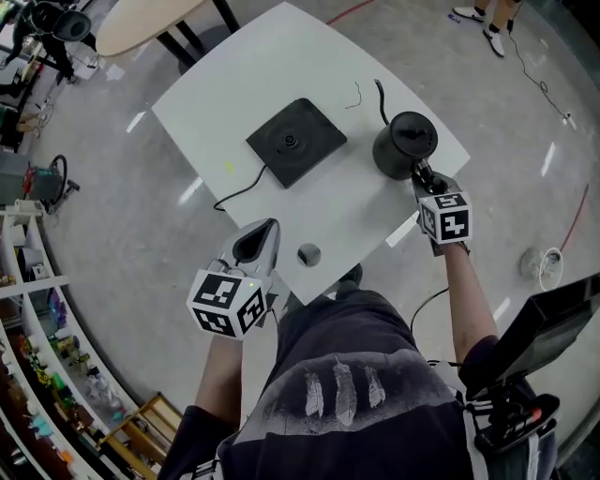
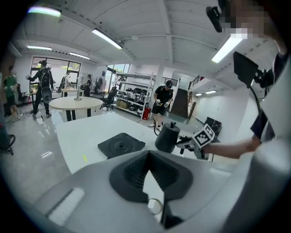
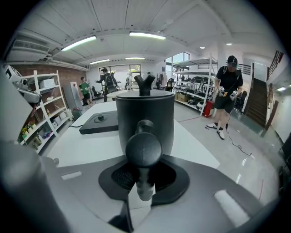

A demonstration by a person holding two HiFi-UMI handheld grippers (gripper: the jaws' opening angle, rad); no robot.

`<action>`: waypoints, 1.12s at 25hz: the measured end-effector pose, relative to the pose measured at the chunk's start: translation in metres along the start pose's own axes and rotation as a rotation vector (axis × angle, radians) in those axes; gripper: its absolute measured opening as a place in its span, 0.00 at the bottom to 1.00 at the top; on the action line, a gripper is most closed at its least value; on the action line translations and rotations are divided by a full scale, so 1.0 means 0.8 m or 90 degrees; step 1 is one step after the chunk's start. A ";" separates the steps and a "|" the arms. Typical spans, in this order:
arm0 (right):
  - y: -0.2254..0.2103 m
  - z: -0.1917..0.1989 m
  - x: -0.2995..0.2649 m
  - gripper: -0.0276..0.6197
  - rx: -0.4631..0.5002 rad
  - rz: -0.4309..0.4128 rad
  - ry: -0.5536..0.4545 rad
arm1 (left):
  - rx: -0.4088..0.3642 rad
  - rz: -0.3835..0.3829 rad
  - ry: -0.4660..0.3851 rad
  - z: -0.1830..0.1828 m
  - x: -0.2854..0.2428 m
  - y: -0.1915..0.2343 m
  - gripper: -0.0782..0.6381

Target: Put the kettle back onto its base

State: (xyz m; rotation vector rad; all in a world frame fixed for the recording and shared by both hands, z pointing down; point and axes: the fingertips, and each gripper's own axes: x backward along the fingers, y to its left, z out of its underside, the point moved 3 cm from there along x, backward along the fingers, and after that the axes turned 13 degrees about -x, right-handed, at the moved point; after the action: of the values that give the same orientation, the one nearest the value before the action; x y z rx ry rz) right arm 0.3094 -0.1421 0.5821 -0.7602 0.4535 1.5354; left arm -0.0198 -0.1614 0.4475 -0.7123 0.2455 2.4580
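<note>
The black kettle [image 1: 405, 145] stands on the white table [image 1: 253, 66] near its right edge, apart from the flat square black base [image 1: 295, 141] to its left. My right gripper [image 1: 424, 173] is shut on the kettle's handle; in the right gripper view the handle's round knob [image 3: 143, 150] sits between the jaws of that gripper [image 3: 144, 182], with the kettle body [image 3: 145, 116] just beyond and the base [image 3: 100, 122] farther left. My left gripper [image 1: 272, 225] hovers at the table's near edge, shut and empty. From the left gripper [image 2: 146, 157] I see the base [image 2: 121, 145] and the kettle [image 2: 167, 136].
A small round grey cap [image 1: 308, 254] lies by the table's near edge, just right of the left gripper. The base's cord [image 1: 239, 192] trails off the left edge. A round wooden table [image 1: 141, 23] stands behind, shelves [image 1: 37, 356] at left. A person [image 3: 227, 91] stands on the floor beyond.
</note>
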 end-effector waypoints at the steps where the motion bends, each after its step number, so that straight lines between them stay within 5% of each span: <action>1: -0.001 -0.001 0.002 0.13 0.003 -0.003 -0.006 | 0.001 -0.003 0.001 0.000 0.001 0.000 0.11; 15: 0.011 -0.042 0.040 0.13 0.052 -0.035 -0.083 | -0.035 0.001 -0.005 -0.002 -0.004 -0.016 0.11; 28: 0.041 -0.138 0.072 0.12 0.069 -0.081 -0.176 | 0.001 -0.029 -0.019 -0.003 0.011 0.013 0.11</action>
State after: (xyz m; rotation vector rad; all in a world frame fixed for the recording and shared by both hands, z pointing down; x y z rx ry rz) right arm 0.2997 -0.1805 0.4596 -0.4742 0.2751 1.4581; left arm -0.0310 -0.1664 0.4410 -0.6724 0.2170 2.4234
